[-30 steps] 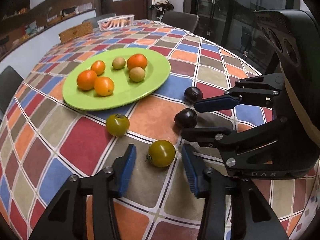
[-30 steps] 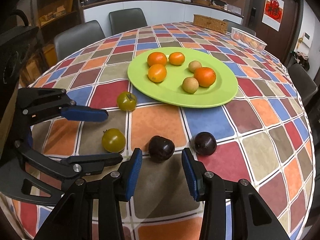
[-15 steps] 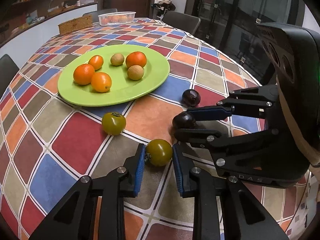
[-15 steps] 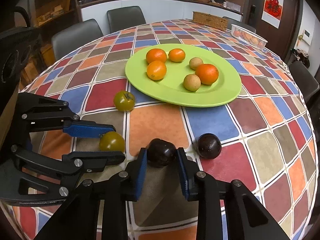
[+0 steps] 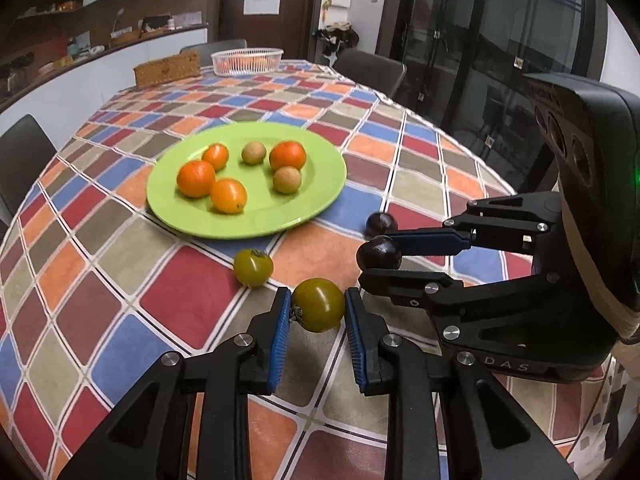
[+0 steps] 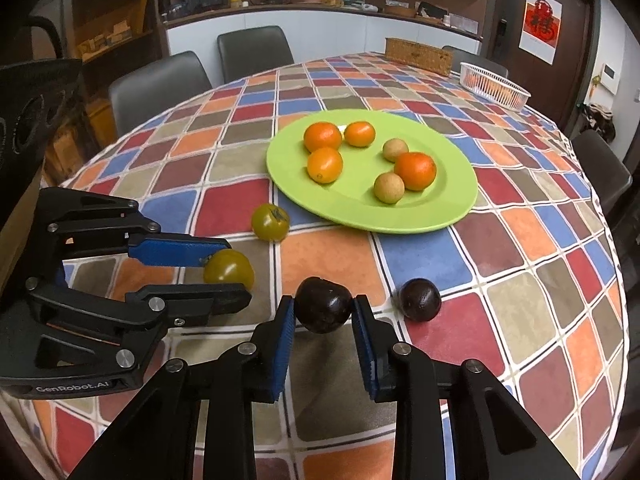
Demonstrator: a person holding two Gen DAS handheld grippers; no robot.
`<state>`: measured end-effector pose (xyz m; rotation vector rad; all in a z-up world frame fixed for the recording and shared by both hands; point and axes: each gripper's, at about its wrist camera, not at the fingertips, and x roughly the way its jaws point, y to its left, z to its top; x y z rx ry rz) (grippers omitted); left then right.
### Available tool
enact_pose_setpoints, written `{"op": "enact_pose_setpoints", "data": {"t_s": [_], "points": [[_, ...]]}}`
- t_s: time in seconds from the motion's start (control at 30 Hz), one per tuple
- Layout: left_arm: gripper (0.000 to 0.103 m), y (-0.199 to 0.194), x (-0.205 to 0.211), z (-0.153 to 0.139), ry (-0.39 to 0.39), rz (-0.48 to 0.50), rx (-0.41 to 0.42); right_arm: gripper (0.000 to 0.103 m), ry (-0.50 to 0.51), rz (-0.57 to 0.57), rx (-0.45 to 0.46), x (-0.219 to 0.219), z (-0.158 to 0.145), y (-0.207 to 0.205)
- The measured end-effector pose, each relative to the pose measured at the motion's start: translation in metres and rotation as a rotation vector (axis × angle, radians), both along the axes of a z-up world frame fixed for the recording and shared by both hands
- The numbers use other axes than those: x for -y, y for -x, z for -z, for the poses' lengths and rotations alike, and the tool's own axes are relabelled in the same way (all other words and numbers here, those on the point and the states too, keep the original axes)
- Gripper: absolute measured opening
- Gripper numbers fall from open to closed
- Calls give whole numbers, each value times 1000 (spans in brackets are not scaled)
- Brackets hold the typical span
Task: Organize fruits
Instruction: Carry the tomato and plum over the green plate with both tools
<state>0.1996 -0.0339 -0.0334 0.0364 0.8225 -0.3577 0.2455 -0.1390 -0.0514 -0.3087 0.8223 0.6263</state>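
Ribbed blue pads, apart a second before, now pinched smooth round fruit: left gripper (image 5: 318, 312) a green tomato (image 5: 318, 304), right gripper (image 6: 323, 316) a dark plum (image 6: 323, 310)

Your left gripper's blue pads (image 5: 280, 322) clamp a green tomato (image 5: 318, 304); your right pads (image 6: 285, 334) clamp a dark plum (image 6: 323, 305). Beyond the fingertips, another green tomato (image 5: 253, 267) and another dark plum (image 6: 420, 300) lie before the green plate (image 5: 320, 196) of oranges.

Dim indoor light, sharp centre, fisheye-warped edges.
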Motion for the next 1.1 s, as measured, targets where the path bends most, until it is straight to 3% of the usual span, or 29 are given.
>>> {"op": "enact_pose_setpoints", "data": {"t_s": [0.5, 1.1], "points": [[27, -3, -8, -46, 20, -28, 124, 30, -106, 67, 88, 4, -48, -3], [27, -43, -23, -79, 44, -66, 208, 30, -158, 107, 158, -6, -85, -37]]}}
